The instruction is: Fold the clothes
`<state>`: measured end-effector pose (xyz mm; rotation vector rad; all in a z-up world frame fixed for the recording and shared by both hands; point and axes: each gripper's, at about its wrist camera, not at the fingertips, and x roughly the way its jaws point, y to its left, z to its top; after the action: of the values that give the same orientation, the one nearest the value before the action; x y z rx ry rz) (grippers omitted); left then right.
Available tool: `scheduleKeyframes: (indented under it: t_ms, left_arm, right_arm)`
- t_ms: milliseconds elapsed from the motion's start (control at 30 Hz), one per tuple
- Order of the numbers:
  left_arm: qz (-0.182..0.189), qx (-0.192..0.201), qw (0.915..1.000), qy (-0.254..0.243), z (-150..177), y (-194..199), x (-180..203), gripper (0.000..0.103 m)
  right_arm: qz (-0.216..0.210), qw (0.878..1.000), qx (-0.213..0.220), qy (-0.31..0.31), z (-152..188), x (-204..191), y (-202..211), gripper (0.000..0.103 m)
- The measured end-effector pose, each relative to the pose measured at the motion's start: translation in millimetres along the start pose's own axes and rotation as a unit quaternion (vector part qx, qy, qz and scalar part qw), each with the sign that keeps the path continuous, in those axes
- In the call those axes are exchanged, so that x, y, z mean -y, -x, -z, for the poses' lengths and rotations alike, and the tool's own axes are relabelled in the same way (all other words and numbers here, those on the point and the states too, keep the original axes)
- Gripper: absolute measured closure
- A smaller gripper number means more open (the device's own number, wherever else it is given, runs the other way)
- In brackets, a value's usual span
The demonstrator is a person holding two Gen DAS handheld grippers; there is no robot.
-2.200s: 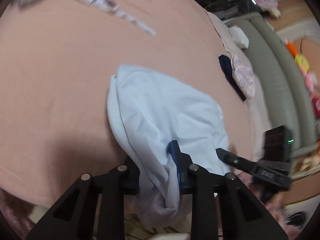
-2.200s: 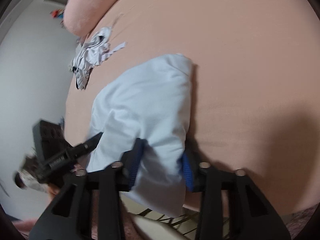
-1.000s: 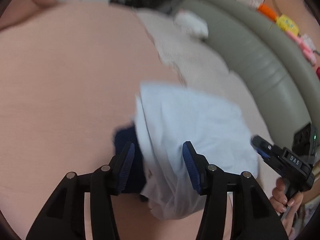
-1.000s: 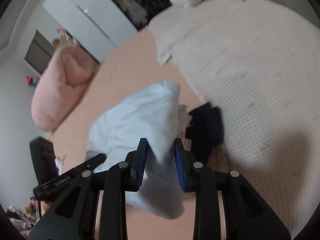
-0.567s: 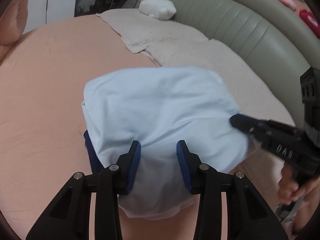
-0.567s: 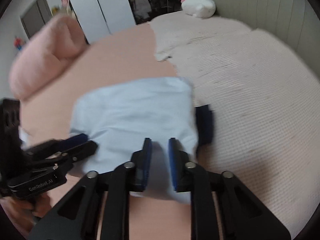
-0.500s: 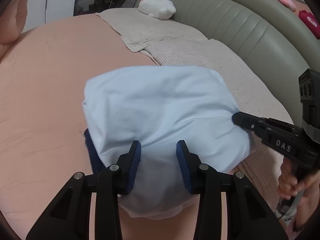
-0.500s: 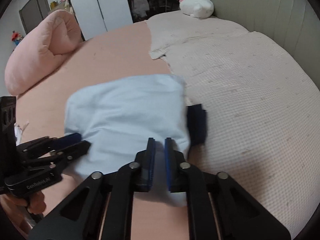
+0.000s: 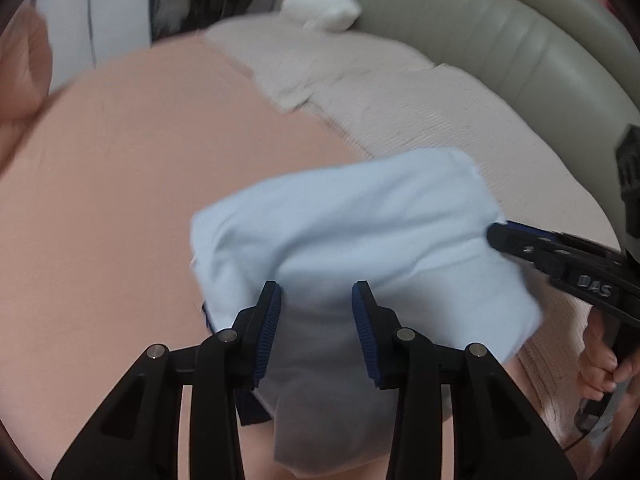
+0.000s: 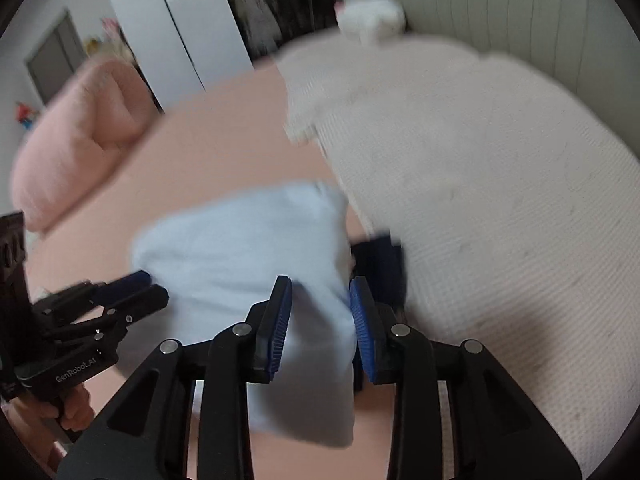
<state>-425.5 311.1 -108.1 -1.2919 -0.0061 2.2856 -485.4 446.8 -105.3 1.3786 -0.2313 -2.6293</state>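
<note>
pale blue garment [image 9: 360, 240] already looks folded and lies on the pink bed [image 9: 120, 200] over a dark blue piece [image 10: 380, 264], left gripper [image 9: 316, 312] gripping its near edge while right gripper [image 10: 320, 308] has just been opening around it, so placing seems almost finished.

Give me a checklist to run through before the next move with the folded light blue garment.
1. Light blue garment folded into a compact bundle: ok.
2. Left gripper released: cannot tell; cloth lies between its fingers, and contact is unclear.
3. Right gripper released: cannot tell; its jaws have just been opening, with cloth between the blue pads.
4. Garment settled on the pink sheet: cannot tell; the near edge hangs between the fingers.
5. Dark navy item clear of the bundle: not ok; it sits partly under the garment's right edge.
6. Image sharpness: not ok; both views are blurred.
</note>
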Motion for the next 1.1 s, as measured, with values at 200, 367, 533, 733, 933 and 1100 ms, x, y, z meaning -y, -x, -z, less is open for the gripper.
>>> scheduleKeyframes:
  t_ms: [200, 367, 533, 733, 933, 1100]
  left_arm:
    - [-0.013, 0.040, 0.9984, 0.038, -5, 41, -12, 0.044]
    - [-0.059, 0.060, 0.9931, 0.082, -1, 77, -28, 0.042]
    - [-0.103, 0.073, 0.9868, 0.101, 12, 123, -65, 0.036]
    - [-0.157, 0.077, 0.9775, 0.118, 51, 195, -107, 0.026]
    - [-0.203, 0.088, 0.9673, 0.124, 96, 268, -130, 0.020]
    - [-0.211, 0.104, 0.9615, 0.142, 141, 328, -146, 0.020]
  right_arm:
    - [-0.019, 0.999, 0.015, -0.026, -2, -7, 32, 0.064]
    - [-0.012, 0.999, 0.001, -0.034, -6, -33, 45, 0.044]
    - [-0.007, 1.000, -0.012, -0.011, -4, -72, 56, 0.016]
    - [0.008, 0.998, -0.028, 0.053, 22, -151, 78, 0.013]
    - [-0.025, 0.995, -0.033, 0.089, 61, -231, 106, 0.009]
    - [-0.052, 0.992, -0.039, 0.111, 101, -282, 134, 0.009]
